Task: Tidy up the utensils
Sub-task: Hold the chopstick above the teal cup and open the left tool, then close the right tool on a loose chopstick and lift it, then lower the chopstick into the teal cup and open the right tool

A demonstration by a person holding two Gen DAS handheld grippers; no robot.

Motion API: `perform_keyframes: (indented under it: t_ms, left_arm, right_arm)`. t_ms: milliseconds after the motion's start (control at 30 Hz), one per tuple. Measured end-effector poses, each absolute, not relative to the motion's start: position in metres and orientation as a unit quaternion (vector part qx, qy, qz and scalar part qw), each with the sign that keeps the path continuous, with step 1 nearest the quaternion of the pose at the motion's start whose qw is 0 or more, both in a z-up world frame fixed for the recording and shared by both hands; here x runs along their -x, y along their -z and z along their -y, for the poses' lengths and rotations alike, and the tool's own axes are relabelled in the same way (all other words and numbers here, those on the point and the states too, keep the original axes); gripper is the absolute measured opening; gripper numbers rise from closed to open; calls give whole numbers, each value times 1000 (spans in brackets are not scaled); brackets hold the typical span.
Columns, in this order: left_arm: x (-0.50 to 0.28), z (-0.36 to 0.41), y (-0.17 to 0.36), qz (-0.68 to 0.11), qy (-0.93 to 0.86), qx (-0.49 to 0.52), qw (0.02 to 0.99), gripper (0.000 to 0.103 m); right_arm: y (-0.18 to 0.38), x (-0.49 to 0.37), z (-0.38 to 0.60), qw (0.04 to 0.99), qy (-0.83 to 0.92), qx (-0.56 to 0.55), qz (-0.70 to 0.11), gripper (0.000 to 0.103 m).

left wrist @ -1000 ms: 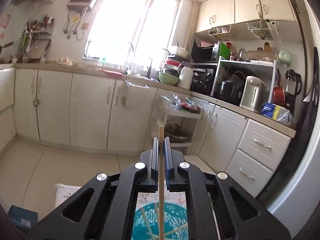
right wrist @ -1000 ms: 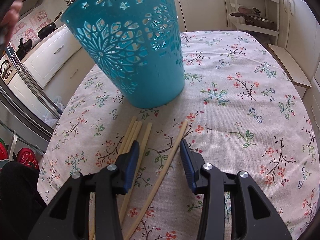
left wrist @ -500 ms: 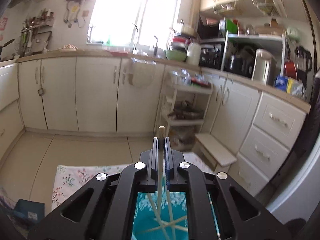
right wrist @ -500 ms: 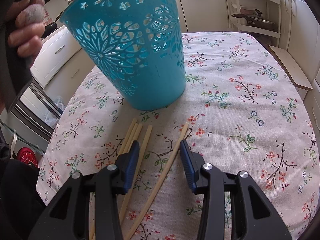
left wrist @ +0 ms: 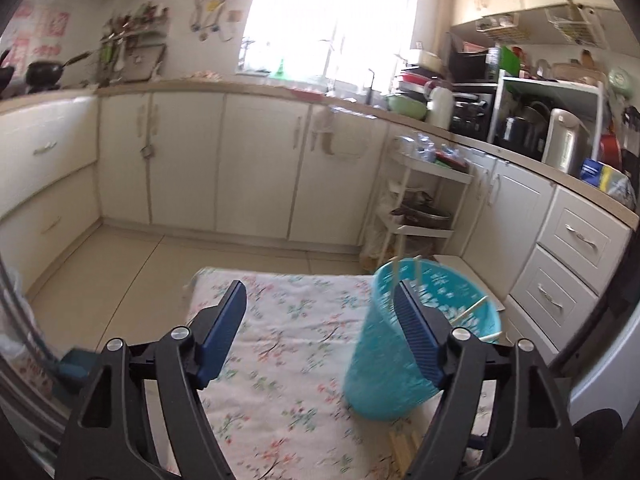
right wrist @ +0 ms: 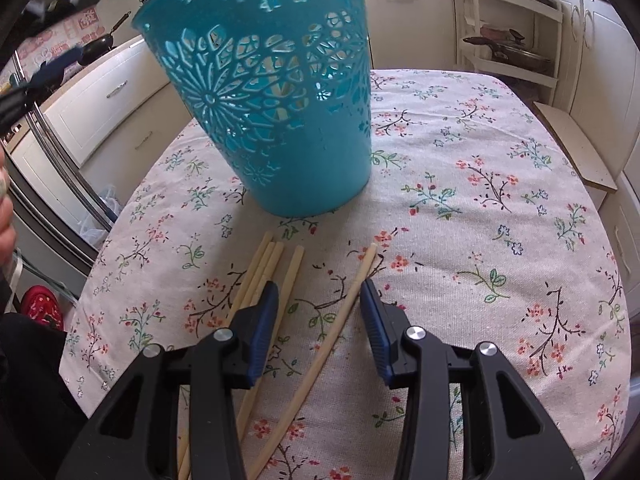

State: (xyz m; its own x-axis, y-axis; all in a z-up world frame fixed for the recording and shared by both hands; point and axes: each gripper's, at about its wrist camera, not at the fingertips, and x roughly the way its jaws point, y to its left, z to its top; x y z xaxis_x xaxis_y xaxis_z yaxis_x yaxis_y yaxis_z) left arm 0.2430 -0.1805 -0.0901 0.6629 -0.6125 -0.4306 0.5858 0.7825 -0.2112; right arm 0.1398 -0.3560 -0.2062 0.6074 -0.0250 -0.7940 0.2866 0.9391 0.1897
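A teal cut-out basket (right wrist: 276, 120) stands on the floral tablecloth (right wrist: 480, 200). In the left wrist view the basket (left wrist: 384, 364) holds several chopsticks (left wrist: 472, 310) leaning against its rim. My left gripper (left wrist: 320, 300) is open and empty, high above the table to the basket's left. Several wooden chopsticks (right wrist: 264, 276) lie on the cloth in front of the basket. My right gripper (right wrist: 318, 292) is open, low over the cloth, with one chopstick (right wrist: 340, 312) running between its fingers.
Kitchen cabinets (left wrist: 180, 160) and a counter run around the room. A white shelf cart (left wrist: 420, 208) with pots stands beyond the table's far edge. A wooden step (right wrist: 576, 152) lies past the table's right edge. A fridge (right wrist: 52, 168) stands at the left.
My left gripper was shut on an upright chopstick over the basket. It has opened, the chopstick is gone from it, and it has swung left of the basket. My right gripper has barely moved.
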Motion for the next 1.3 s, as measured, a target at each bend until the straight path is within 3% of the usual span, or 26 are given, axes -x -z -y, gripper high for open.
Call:
perform_keyframes:
  t_ms: [133, 300, 367, 433, 700, 867, 1100, 1300]
  left_arm:
    - [-262, 158, 104, -288, 300, 74, 906, 73]
    - [-269, 148, 101, -288, 295, 90, 907, 74]
    - [-270, 147, 102, -292, 300, 94, 903, 74]
    - [-266, 149, 103, -294, 302, 90, 902, 74]
    - [-264, 149, 105, -302, 301, 84, 900, 76]
    - [-263, 158, 111, -313, 295, 55, 901, 81]
    - [-262, 172, 121, -335, 285, 24, 898, 90]
    - [-255, 185, 128, -342, 288, -4, 895, 93]
  right_arm:
    - [205, -134, 356, 879, 96, -151, -441, 43]
    - [206, -136, 347, 880, 116, -110, -447, 37]
    - [206, -138, 338, 882, 115, -71, -452, 19]
    - [204, -138, 336, 878, 99, -54, -465, 11]
    - [203, -132, 345, 868, 90, -47, -486, 13]
    - [200, -125, 355, 866, 79, -113, -481, 5]
    - [140, -87, 390, 882, 25, -275, -383, 5]
    - [61, -93, 397, 915, -12, -292, -278, 5]
